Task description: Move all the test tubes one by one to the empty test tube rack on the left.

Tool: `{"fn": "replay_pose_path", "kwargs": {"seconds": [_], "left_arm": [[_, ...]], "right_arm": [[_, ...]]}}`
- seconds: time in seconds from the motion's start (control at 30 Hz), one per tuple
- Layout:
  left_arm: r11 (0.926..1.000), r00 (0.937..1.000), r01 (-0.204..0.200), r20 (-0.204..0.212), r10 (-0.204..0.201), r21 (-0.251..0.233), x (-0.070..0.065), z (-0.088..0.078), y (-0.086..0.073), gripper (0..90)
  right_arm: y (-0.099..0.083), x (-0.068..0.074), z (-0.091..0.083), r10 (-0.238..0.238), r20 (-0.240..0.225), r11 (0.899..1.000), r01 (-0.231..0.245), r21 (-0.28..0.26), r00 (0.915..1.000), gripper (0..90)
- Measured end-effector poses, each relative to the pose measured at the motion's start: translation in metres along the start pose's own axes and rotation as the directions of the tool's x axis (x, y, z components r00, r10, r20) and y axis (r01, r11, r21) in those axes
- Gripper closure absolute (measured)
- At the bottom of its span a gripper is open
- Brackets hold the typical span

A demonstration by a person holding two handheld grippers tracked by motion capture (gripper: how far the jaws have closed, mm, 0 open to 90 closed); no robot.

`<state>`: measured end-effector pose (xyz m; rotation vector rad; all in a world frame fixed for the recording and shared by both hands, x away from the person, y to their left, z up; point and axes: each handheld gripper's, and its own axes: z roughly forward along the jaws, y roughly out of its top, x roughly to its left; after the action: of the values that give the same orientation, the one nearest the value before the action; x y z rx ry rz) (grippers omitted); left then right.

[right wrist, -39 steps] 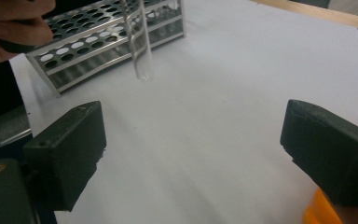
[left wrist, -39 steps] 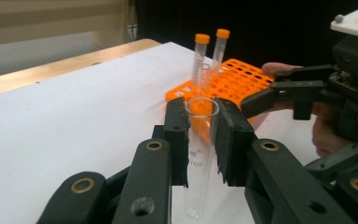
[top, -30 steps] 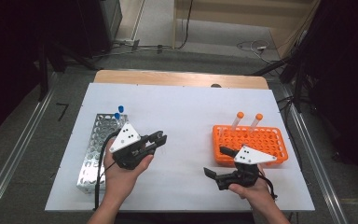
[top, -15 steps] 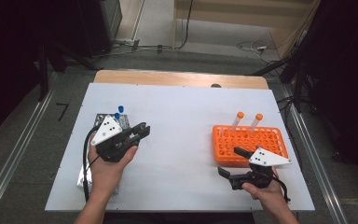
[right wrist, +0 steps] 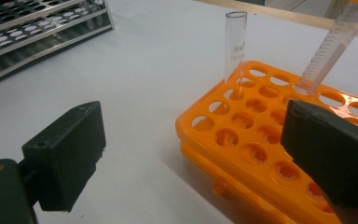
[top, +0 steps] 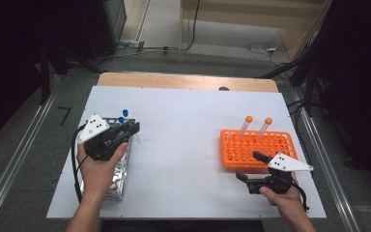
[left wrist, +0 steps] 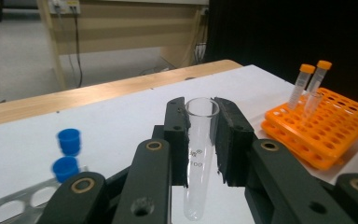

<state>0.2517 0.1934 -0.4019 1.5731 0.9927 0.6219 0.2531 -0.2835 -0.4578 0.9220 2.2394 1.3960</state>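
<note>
My left gripper (left wrist: 200, 106) is shut on a clear glass test tube (left wrist: 198, 158), held upright with its open mouth level with the pads. In the high view this gripper (top: 131, 128) hovers over the far end of the metal tube rack (top: 117, 180), beside two blue-capped tubes (top: 122, 116). My right gripper (top: 249, 166) stands open at the front edge of the orange rack (top: 258, 145), nothing between its pads (right wrist: 65, 151). In that rack stand an uncapped clear tube (right wrist: 235, 46) and two orange-capped tubes (top: 256, 124).
A white board (top: 183, 125) covers the table, with bare room between the two racks. A wooden strip (top: 183, 81) runs along its far edge. Metal rails (top: 9, 169) and cables lie on the floor around the table.
The left hand has carried the glass tube leftwards, from the middle of the board to above the metal rack. The right hand has shifted right along the orange rack's front, jaws still open.
</note>
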Motion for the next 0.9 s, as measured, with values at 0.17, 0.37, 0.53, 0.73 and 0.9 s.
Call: {"fn": "replay_pose_path", "kwargs": {"seconds": [0.17,0.37,0.53,0.73,0.9], "left_arm": [[0.9999,0.9993,0.008,-0.035,-0.008,-0.013,0.01,-0.004,0.001,76.0],[0.9998,0.9956,-0.005,-0.093,0.003,-0.018,0.018,-0.004,0.003,76.1],[0.9998,0.9893,-0.017,-0.145,0.016,-0.006,0.025,-0.003,0.0,76.0],[0.9999,0.9805,-0.016,-0.196,0.017,0.004,0.033,-0.001,-0.006,76.0],[0.9992,0.9794,-0.024,-0.2,0.03,0.032,0.034,0.006,-0.011,76.0]], "right_arm": [[-0.001,-0.002,0.0,0.005,0.004,1.0,-0.005,0.001,1.0,5.1],[-0.002,-0.004,0.0,0.01,0.01,1.0,-0.01,0.0,0.9999,5.1],[-0.002,-0.005,0.001,0.01,0.012,1.0,-0.01,-0.001,0.9999,5.1],[-0.002,-0.006,0.001,0.011,0.014,1.0,-0.011,-0.002,0.9998,5.1],[-0.002,-0.006,0.001,0.011,0.013,1.0,-0.011,-0.003,0.9998,5.2]]}}
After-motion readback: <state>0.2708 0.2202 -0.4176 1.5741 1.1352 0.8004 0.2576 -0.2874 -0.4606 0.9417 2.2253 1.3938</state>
